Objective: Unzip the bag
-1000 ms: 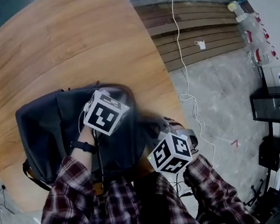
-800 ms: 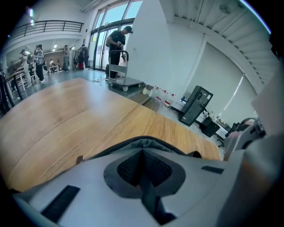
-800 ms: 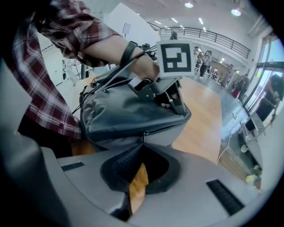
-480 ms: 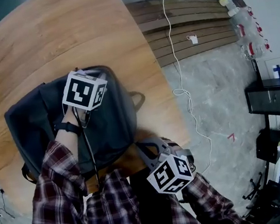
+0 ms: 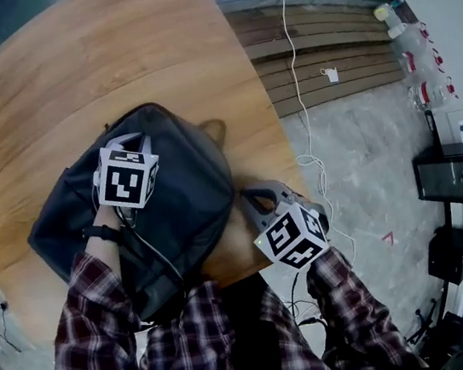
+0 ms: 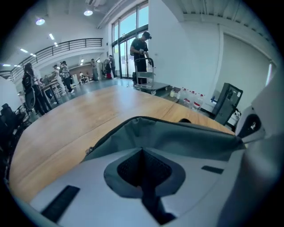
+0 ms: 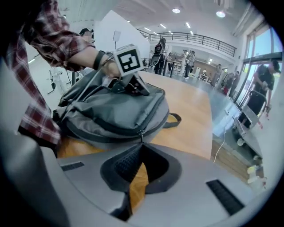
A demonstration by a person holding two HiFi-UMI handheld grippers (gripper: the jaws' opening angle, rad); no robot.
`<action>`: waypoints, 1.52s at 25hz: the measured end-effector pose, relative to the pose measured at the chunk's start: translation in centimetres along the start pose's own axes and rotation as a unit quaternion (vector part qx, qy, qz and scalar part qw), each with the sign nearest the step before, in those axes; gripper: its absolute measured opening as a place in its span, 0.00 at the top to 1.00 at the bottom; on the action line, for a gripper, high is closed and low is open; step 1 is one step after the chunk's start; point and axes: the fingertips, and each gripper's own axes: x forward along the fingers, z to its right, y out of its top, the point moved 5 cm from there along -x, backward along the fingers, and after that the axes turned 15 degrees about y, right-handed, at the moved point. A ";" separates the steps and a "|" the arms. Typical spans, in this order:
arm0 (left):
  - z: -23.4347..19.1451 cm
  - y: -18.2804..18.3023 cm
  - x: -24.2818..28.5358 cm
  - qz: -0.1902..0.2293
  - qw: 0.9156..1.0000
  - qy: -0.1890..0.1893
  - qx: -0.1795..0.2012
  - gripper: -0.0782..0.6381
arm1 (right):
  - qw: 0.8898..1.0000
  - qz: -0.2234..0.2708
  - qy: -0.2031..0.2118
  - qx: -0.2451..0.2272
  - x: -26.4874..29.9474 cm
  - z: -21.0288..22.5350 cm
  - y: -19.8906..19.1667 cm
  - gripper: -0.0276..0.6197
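- On the round wooden table [image 5: 68, 75] we see the dark grey bag [image 5: 186, 199] lying flat near the edge closest to us, its carry loop [image 5: 215, 130] pointing away across the wood.
- Our left gripper [image 5: 119, 153] rests on top of the bag, at the end nearer the middle of the table.
- From the left gripper view, its jaws are pressed together at the tips, and grey bag fabric [image 6: 177, 137] rises right beyond them; we cannot make out anything caught between the jaws.
- Seen from the right gripper view, that left gripper [image 7: 133, 84] sits among the straps on the bag's upper side.
- Our right gripper [image 5: 249, 196] is at the table's edge, just beside the bag's right flank (its marker cube hangs over the floor).
- Its jaws are drawn together at the tips, and the small metal zip pull [image 7: 141, 135] hangs down into them, so they appear to pinch its end; bare wood shows through the gap lower down behind the tips.
- Along the bag's side [image 7: 115, 111] the zip line runs to either side of that pull, and it looks closed.
- Plaid sleeves [image 5: 98, 329] cover both our arms, with a dark band [image 5: 101, 234] on the left wrist.
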 end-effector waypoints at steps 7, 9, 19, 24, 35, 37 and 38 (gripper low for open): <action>0.3 -2.9 -3.1 -0.008 1.000 -0.005 0.002 0.88 | 1.000 0.004 -0.003 -0.022 2.1 5.3 2.6 0.94; 1.9 -2.3 -4.4 0.005 0.999 -0.035 0.002 0.88 | 1.000 0.007 0.004 -0.026 2.4 5.8 3.0 0.94; 13.3 3.9 -5.2 0.031 0.969 -0.208 0.128 0.88 | 1.000 0.006 0.001 -0.001 1.7 4.7 2.8 0.94; 13.2 3.7 -4.5 0.024 0.969 -0.231 0.082 0.88 | 0.999 0.009 0.023 0.025 1.3 3.0 2.0 0.94; 13.3 3.5 -2.9 0.020 0.971 -0.227 0.067 0.88 | 0.999 -0.029 0.025 -0.004 2.2 -3.1 2.8 0.94; 13.3 3.4 -2.8 0.016 0.971 -0.228 0.064 0.88 | 0.999 -0.040 0.027 -0.023 2.4 -4.0 3.0 0.94; 13.3 3.4 -2.8 0.014 0.971 -0.229 0.063 0.88 | 0.998 -0.040 0.030 -0.027 2.4 -4.4 3.1 0.94</action>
